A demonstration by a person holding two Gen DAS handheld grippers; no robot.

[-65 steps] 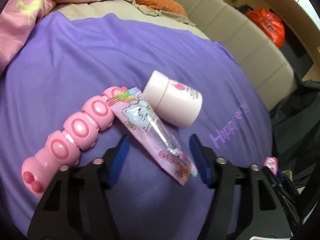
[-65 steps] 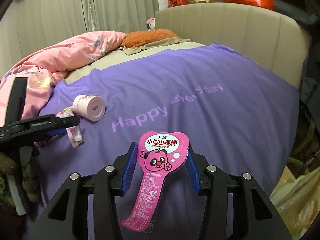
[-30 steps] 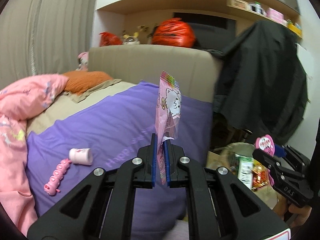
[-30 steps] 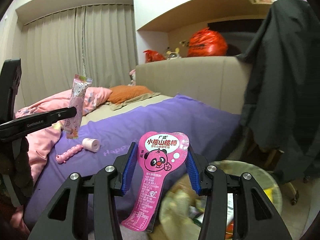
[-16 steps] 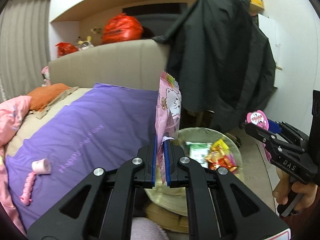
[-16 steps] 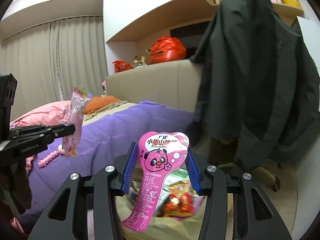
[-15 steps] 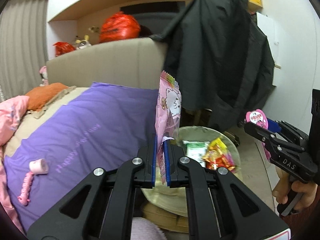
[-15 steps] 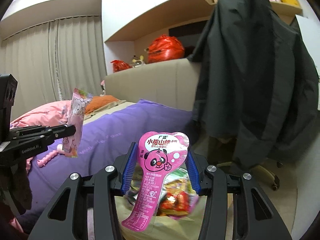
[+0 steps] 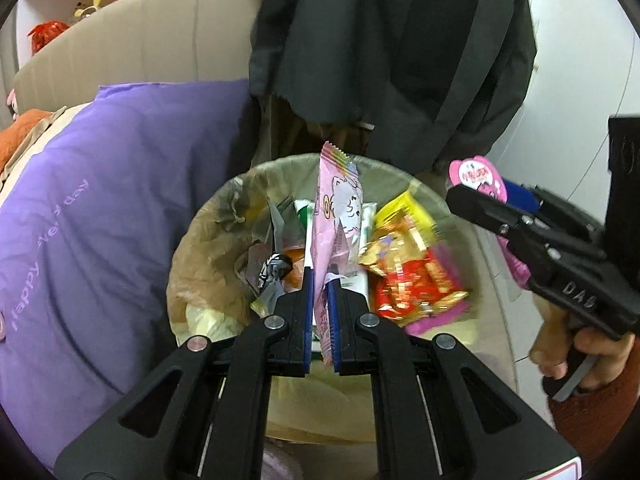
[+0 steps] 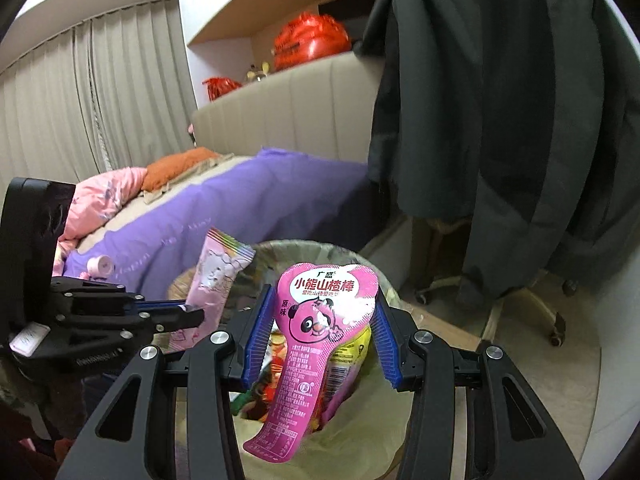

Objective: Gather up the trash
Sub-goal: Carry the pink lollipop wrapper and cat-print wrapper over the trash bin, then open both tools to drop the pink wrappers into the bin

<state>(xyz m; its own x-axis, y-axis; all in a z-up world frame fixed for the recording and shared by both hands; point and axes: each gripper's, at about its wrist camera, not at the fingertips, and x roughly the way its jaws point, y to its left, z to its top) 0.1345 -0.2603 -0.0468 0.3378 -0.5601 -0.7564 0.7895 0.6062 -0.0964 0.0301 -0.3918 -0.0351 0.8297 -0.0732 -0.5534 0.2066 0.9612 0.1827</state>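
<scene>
Cat wrapper: my left gripper [image 9: 321, 312] pinches the long pink cat wrapper [image 9: 335, 216] low down, blue pads pressed nearly together on it; it stands upright over the middle of the trash bin [image 9: 208, 216].
Panda wrapper: my right gripper [image 10: 320, 336] holds the spoon-shaped pink panda wrapper [image 10: 320, 320] by its wide head, fingers spread about halfway against its two edges; the narrow tail hangs toward 6 o'clock over the bin [image 10: 360, 436].
Left view only: looking down into the bin I see the red-and-gold packet [image 9: 416, 280] at 3 o'clock of my fingers, a yellow packet [image 9: 404, 210] at 1 o'clock, a green-and-white one partly hidden behind the cat wrapper, and a hand [image 9: 580, 352] on the right gripper's grip.
Right view only: curtains [image 10: 80, 100], the pink quilt [image 10: 100, 200], a small pink cup [image 10: 100, 266] lying on the purple blanket [image 10: 280, 188] at 9 o'clock, and chair wheels on the floor at 3 o'clock.
Both views: the black jacket [image 9: 400, 60] hanging behind the bin, the beige headboard [image 10: 300, 100].
Count: two grippers, two held wrappers, one bin, one cup; red bags on the shelf, two.
Change: a second ago both wrappers were carried beside the bed with the bin at the frame's lower edge; now the bin fills the middle of both views and both grippers tilt down over it. Both grips look the same as before.
</scene>
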